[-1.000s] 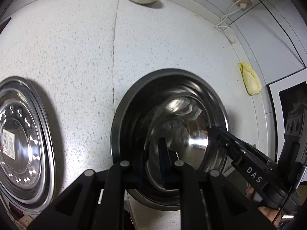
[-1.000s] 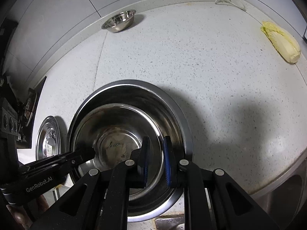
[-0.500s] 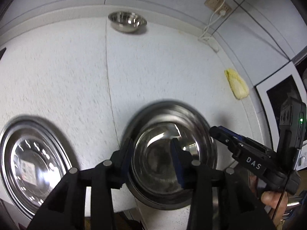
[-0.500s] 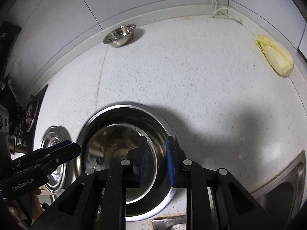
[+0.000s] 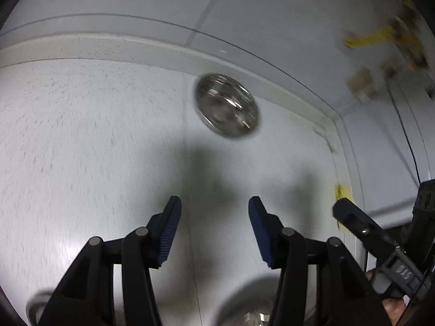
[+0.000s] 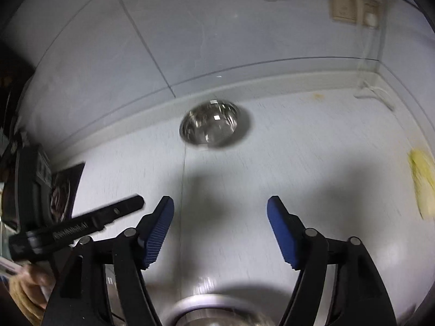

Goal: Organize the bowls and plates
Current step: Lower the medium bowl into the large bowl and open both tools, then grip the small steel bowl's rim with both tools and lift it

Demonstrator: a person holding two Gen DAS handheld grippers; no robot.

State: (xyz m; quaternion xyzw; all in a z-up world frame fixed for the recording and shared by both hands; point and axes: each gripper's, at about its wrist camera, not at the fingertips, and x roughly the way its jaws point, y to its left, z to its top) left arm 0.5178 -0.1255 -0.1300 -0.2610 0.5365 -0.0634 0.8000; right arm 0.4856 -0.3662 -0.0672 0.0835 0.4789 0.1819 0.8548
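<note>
Stainless steel gleamed at the back of the speckled white counter [image 6: 312,168], where a small round metal bowl [image 6: 213,125] sat alone just in front of the raised backsplash. Both grippers pointed toward it from well apart. The left gripper [image 5: 214,209] had just been opening and its blue-padded jaws stood wide with nothing between them; the right gripper [image 6: 220,209] had likewise just spread its jaws and held nothing. Below them, at the near edge, the rim of the large nested steel bowls [image 6: 212,304] showed, resting on the counter. A pale yellow cabbage [image 6: 421,182] lay off to the right. I judged the small bowl the next piece to fetch. Its thin, slick rim could slip from a pinch, or a hurried approach might knock it against the backsplash. With two grippers converging, they could also collide over it.
</note>
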